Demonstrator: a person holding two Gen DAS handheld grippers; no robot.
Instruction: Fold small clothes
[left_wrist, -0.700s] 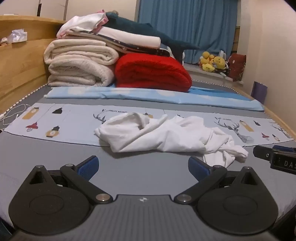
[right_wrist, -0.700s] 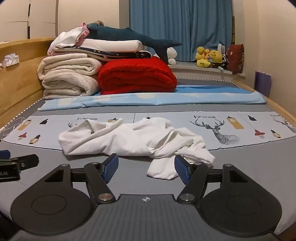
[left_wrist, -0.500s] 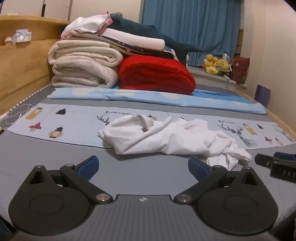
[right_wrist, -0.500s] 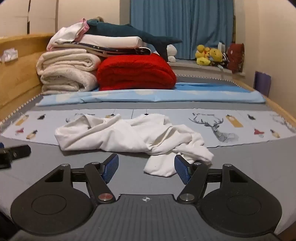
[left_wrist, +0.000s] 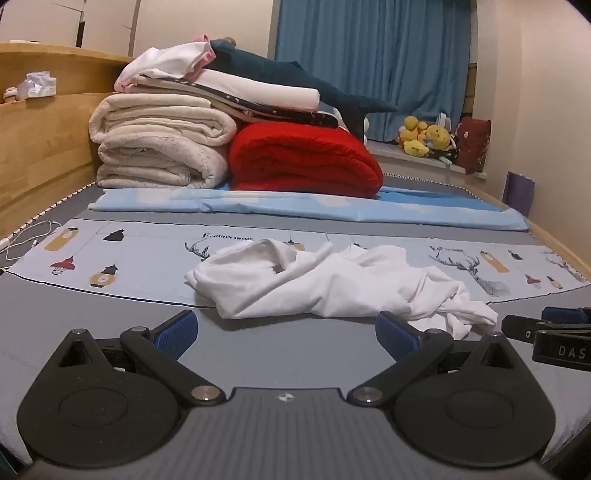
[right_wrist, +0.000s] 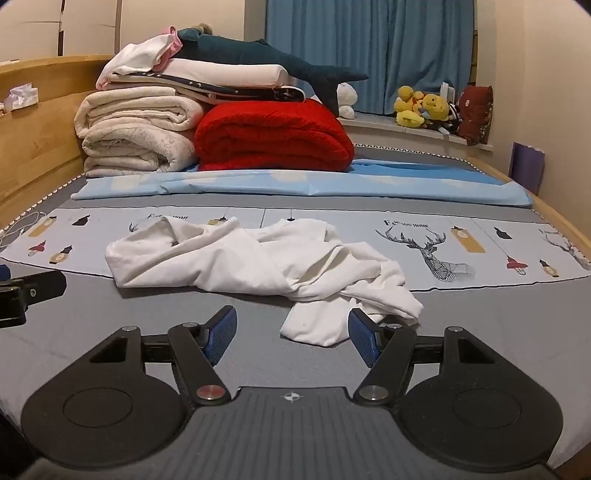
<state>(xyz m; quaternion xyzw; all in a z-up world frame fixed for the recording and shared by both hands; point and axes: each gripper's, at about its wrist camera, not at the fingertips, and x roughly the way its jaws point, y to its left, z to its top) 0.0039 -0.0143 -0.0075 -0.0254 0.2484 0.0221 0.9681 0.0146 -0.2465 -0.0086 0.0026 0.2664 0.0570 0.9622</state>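
A crumpled white garment (left_wrist: 332, 284) (right_wrist: 240, 262) lies on the bed, partly on the printed light-blue cloth (left_wrist: 147, 254) and partly on the grey mattress cover (left_wrist: 92, 317). My left gripper (left_wrist: 286, 332) stands wide open just short of the garment's near edge, with nothing between its fingers. My right gripper (right_wrist: 293, 336) is open too. The garment's loose lower end lies on the cover between its blue pads (right_wrist: 364, 339), which do not touch it. Each gripper shows at the edge of the other's view: the right gripper (left_wrist: 546, 332) and the left gripper (right_wrist: 26, 291).
At the back of the bed are folded cream blankets (left_wrist: 159, 147), a red blanket (left_wrist: 303, 158) and a plush shark (left_wrist: 295, 81). A wooden headboard (left_wrist: 37, 147) runs along the left, with a white cable (left_wrist: 26, 240) near it. Plush toys (left_wrist: 424, 136) sit on the sill.
Both views have shifted slightly as the hands drifted. The garment lies as before and neither gripper's jaws have changed.
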